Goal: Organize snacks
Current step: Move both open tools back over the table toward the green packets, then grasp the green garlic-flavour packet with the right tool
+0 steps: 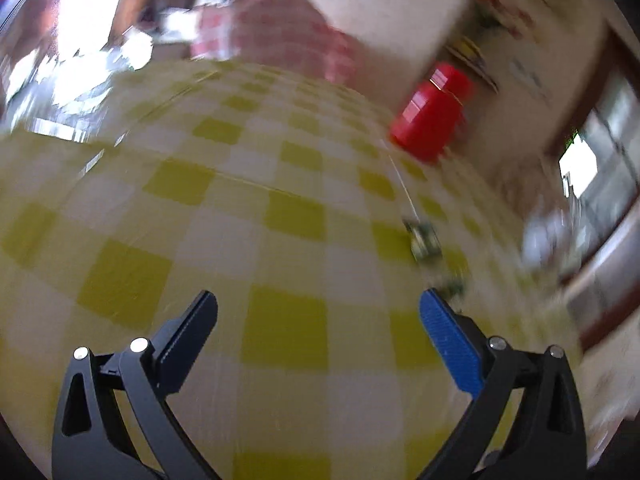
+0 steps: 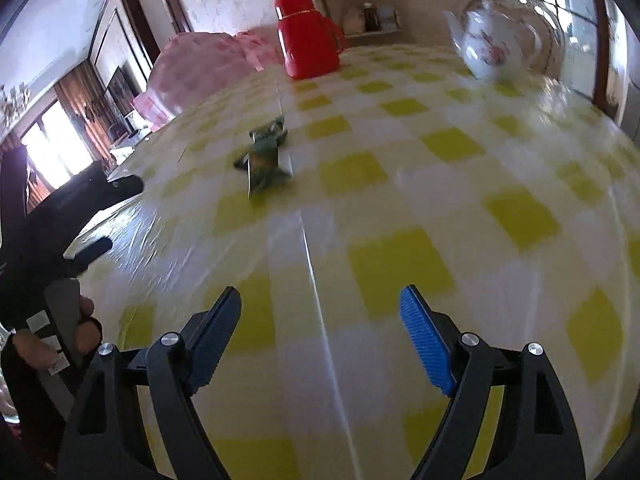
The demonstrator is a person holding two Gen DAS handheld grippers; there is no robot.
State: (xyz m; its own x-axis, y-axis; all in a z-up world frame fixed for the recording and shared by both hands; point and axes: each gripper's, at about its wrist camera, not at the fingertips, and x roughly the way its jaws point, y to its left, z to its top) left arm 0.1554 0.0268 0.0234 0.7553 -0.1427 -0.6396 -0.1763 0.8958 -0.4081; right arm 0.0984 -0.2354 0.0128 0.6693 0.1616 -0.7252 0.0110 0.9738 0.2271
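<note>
Both tools are spread wide and empty: left tool (image 1: 319,307), right tool (image 2: 320,304). The snacks (image 2: 266,156) — green packets, blurred, possibly two — lie on the bench (image 2: 400,264) nearer than the red jug (image 2: 308,36). Risk: a flat packet skids from the pads. The teapot (image 2: 496,44) stands right of the jug, clear.

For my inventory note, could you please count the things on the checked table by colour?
Red: 1, the red jug
White with flowers: 1, the teapot
Green: 2, the snack packets, too blurred to be sure of the number
Pink: 1, the pink cover at the far edge
Total: 5
</note>
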